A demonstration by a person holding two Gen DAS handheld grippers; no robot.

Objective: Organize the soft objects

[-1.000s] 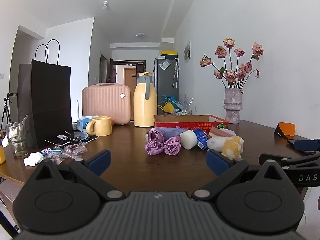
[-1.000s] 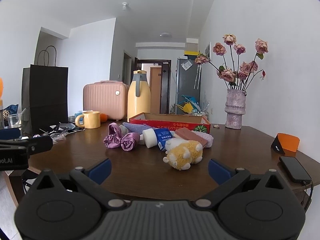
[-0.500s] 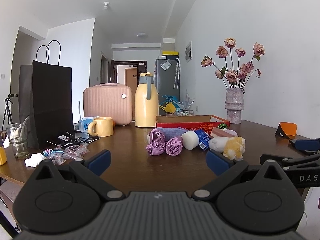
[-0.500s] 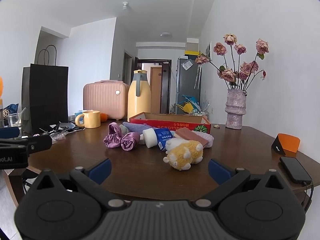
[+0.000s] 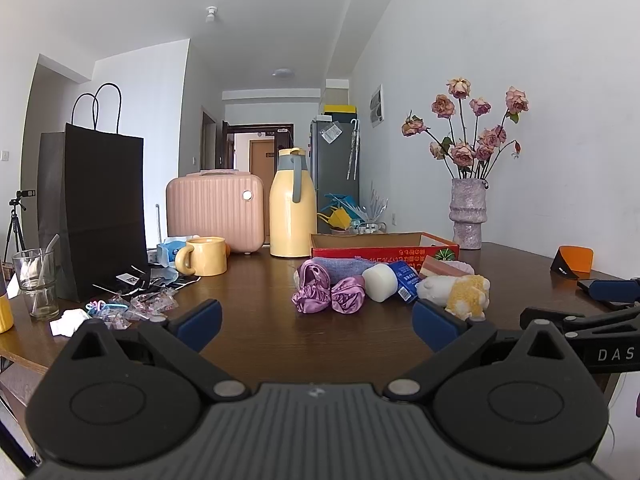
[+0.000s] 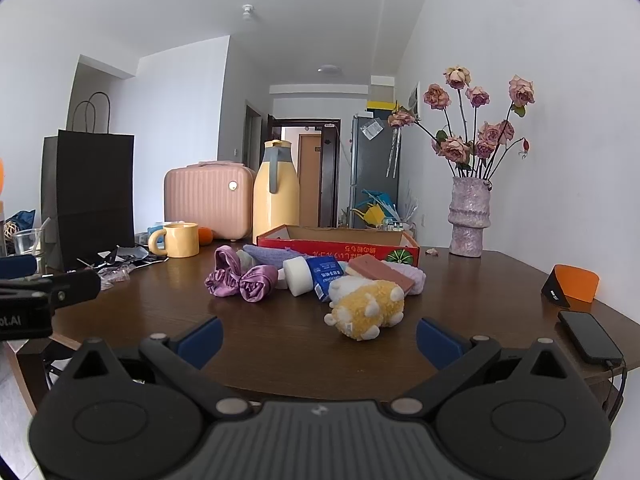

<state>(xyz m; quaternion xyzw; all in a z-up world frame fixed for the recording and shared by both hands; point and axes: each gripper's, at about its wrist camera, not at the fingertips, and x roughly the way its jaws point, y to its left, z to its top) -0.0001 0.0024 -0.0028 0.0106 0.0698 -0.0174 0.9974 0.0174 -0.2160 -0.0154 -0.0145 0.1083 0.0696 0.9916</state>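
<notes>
Both hand-held grippers hover at the near edge of the dark brown wooden surface [image 6: 280, 344], each holding nothing: the left hand-held gripper [image 5: 316, 320] has its blue-padded fingers spread wide, and the right hand-held gripper [image 6: 320, 336] is spread just as wide. The soft things lie clustered mid-surface, in front of the shallow red cardboard box [image 6: 340, 242]: a shiny purple satin scrunchie bundle [image 6: 240, 278], a lavender knitted cloth [image 6: 266, 254], a white foam cylinder [image 6: 298, 276] beside a blue-labelled packet [image 6: 326, 272], a flat pink-brown sponge block [image 6: 380, 274], and a fluffy yellow-and-white plush toy [image 6: 366, 308] nearest the right hand-held gripper. A yellow ceramic mug [image 6: 178, 240] stands further left.
</notes>
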